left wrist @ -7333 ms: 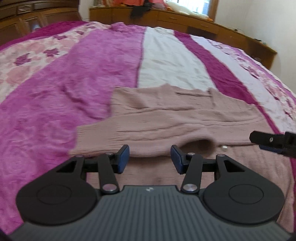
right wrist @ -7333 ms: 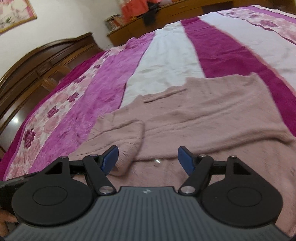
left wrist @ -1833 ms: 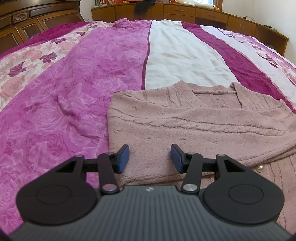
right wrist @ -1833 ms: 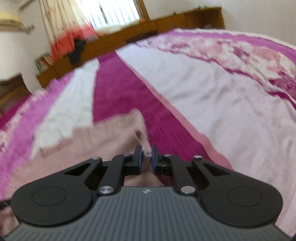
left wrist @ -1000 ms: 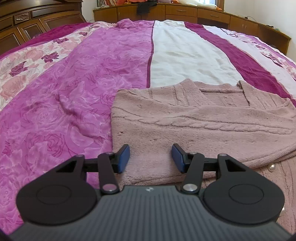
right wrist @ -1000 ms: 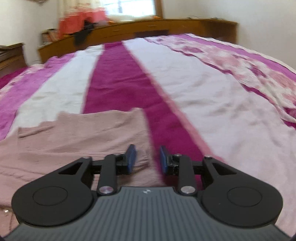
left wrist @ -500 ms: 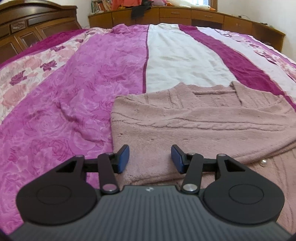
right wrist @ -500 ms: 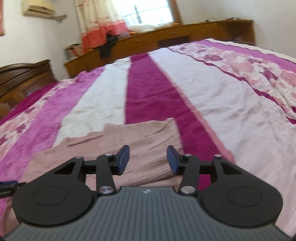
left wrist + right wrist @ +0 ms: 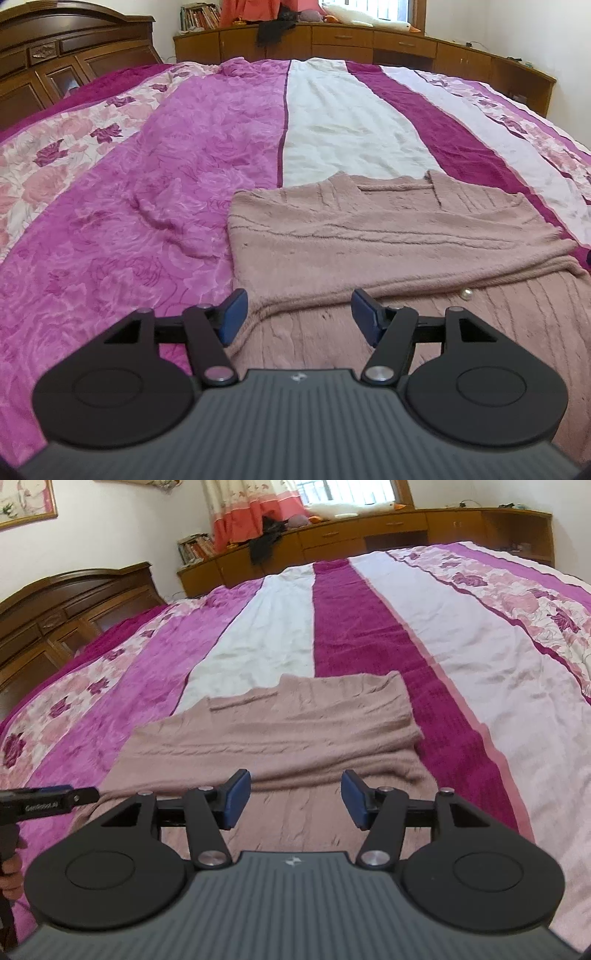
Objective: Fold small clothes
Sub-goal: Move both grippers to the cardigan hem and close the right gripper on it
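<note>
Nearest: left gripper (image 9: 299,312), fingers spread and holding nothing, above the near left edge of the pink knit sweater (image 9: 388,240). Right gripper (image 9: 295,794), fingers likewise apart and unloaded, above the sweater's near right part. Sweater: flat on the bed (image 9: 147,184), sleeves folded across the body, pearl button (image 9: 466,294) showing. Bare striped bedspread lies left, right and beyond the sweater. Farther: dark wooden headboard (image 9: 74,55) to its left, low wooden cabinets (image 9: 369,40) under the window.

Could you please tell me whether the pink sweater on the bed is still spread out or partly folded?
Partly folded: the sweater has both sleeves laid across its chest, their edges forming a ridge over the lower body.
</note>
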